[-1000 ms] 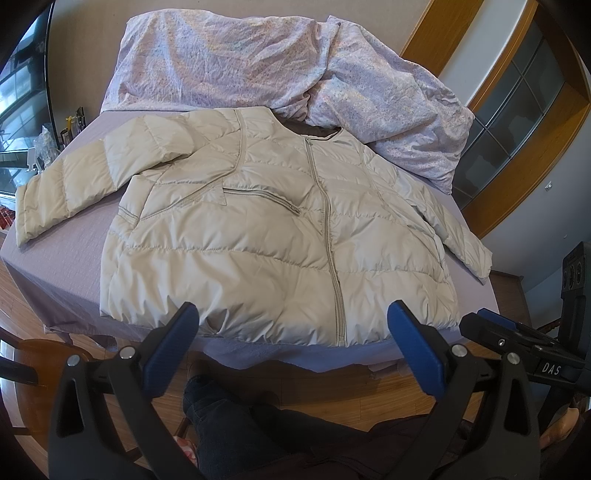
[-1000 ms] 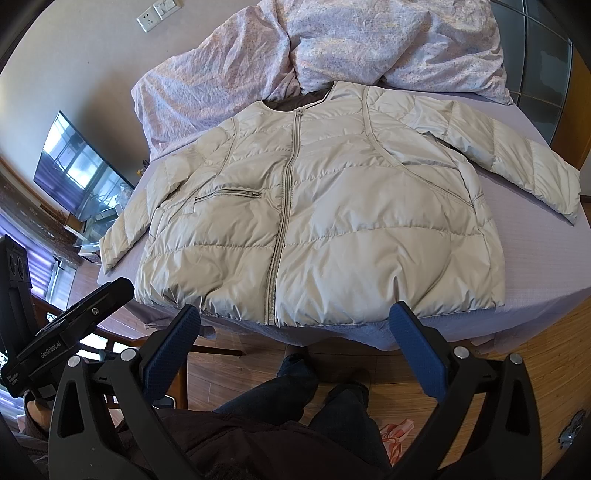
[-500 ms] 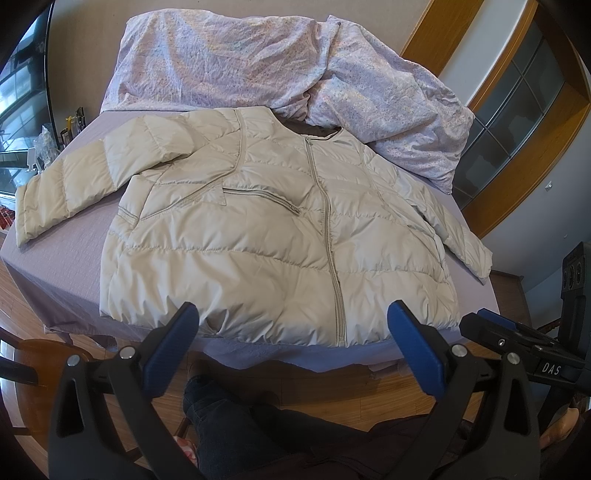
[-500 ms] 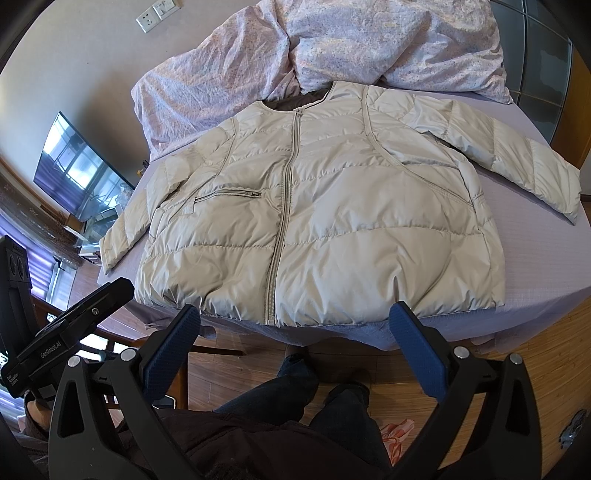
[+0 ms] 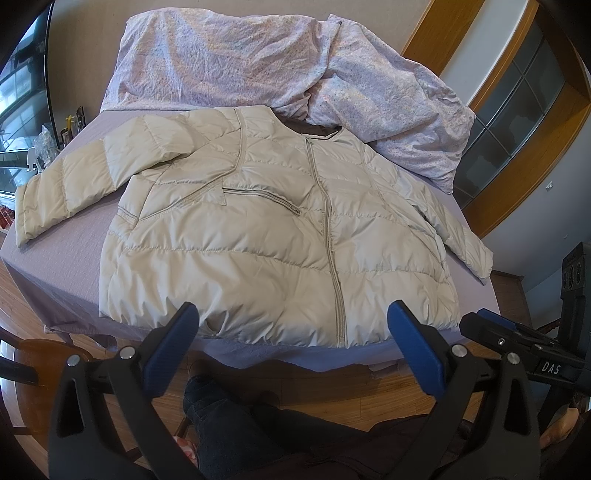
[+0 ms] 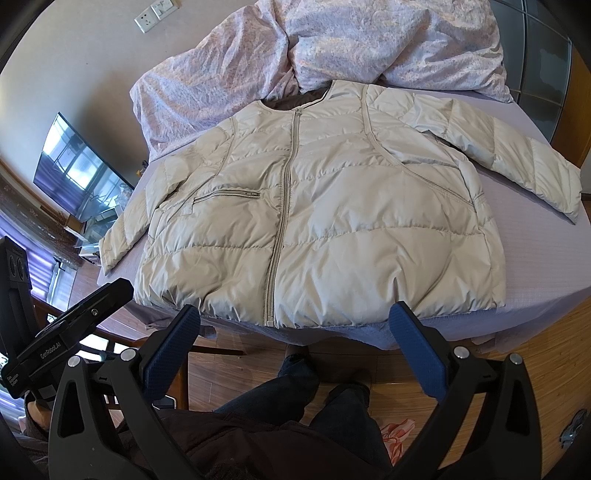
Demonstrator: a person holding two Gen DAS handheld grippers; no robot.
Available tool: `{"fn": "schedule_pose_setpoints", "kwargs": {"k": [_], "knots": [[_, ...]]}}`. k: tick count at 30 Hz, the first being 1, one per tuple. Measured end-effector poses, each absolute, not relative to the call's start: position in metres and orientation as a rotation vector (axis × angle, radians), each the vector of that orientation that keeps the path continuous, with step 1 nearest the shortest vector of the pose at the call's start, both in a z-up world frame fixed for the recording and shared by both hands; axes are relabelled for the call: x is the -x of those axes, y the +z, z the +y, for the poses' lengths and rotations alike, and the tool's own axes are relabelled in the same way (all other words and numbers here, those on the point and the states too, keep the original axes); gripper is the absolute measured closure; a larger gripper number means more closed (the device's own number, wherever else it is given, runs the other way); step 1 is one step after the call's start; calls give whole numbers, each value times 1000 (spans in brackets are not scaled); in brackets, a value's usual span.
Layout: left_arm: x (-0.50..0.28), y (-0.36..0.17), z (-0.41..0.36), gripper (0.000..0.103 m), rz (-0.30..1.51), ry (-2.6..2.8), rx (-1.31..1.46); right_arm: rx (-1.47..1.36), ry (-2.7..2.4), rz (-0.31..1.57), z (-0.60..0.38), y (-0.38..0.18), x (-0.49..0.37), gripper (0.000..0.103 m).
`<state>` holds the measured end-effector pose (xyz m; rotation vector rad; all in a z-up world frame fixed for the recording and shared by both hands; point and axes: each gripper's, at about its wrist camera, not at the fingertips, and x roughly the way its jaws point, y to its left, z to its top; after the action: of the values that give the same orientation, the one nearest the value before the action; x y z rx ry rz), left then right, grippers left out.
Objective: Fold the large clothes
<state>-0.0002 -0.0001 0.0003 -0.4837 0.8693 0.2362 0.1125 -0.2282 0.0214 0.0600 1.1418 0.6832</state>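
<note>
While the left gripper (image 5: 291,332) hovers off the near edge of the bed (image 5: 55,266), its blue-padded fingers (image 5: 171,343) stand wide apart and grip nothing. Seen from the left wrist, a beige down jacket (image 5: 258,236) lies front-up and zipped on the lilac sheet, hem toward the person and collar toward the far end, so its zip line runs from near to far. One sleeve (image 5: 62,188) reaches out to the left edge of the bed; the other slopes down along the right side. A crumpled floral duvet (image 5: 258,62) is heaped just beyond the collar, touching it. Dark trouser legs (image 5: 236,424) show below the fingers.

From the right wrist, the right gripper (image 6: 295,328) likewise hangs short of the bed with its fingers (image 6: 415,354) spread and empty. The jacket (image 6: 332,221) fills the sheet, hem nearest, collar against the duvet (image 6: 332,44), one sleeve extended to the right. A television (image 6: 77,173) stands at the left, and wall sockets (image 6: 155,14) sit above.
</note>
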Motion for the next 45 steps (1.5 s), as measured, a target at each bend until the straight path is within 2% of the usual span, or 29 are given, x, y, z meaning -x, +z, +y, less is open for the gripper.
{"fn": "schedule_pose_setpoints", "kwargs": {"k": [19, 24, 29, 37, 45], "knots": [[-31, -6, 6, 2, 900, 261, 459, -130, 601, 1122, -248, 0, -162, 1], [-45, -8, 8, 2, 913, 278, 444, -210, 469, 1086, -290, -30, -220, 1], [-60, -10, 12, 2, 926, 300, 440, -372, 217, 1115, -378, -81, -303, 1], [-79, -17, 20, 2, 951, 327, 452, -487, -157, 1103, -504, -120, -386, 19], [-89, -21, 26, 2, 977, 349, 449, -640, -309, 1139, -572, -157, -410, 32]]}}
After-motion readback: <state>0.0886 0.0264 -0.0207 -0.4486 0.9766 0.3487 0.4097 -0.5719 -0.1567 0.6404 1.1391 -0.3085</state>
